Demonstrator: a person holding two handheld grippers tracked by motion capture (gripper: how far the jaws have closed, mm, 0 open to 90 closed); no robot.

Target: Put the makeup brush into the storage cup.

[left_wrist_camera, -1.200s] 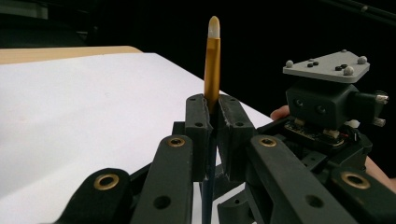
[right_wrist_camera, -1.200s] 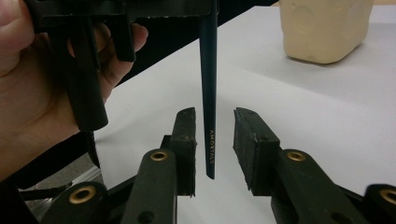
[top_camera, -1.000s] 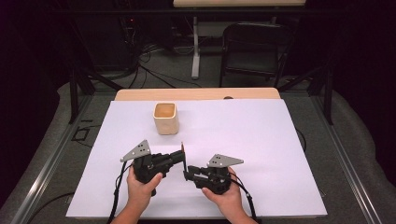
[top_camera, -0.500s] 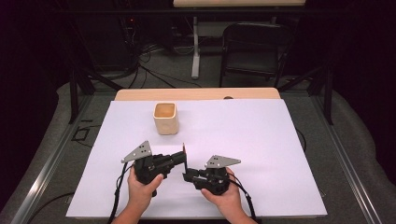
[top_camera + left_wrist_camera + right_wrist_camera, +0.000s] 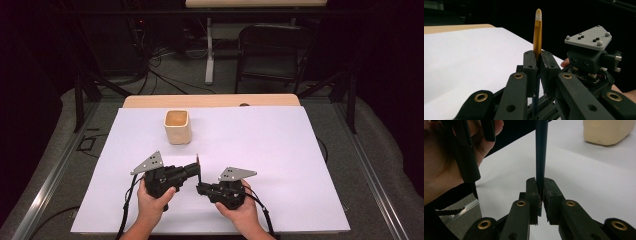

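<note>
While the left tool [image 5: 537, 62] clamps the dark pencil with a gold ferrule and pale eraser [image 5: 537, 37] upright, the right tool [image 5: 539, 192] has just been closing and now pinches its lower shaft. Judging by this, the handover is midway; the beige square cup [image 5: 177, 126], well beyond both tools on the white table [image 5: 280, 150], probably awaits it.

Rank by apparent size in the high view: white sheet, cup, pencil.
1. white sheet, by far the largest.
2. cup.
3. pencil, a thin sliver between the left gripper and right gripper.
</note>
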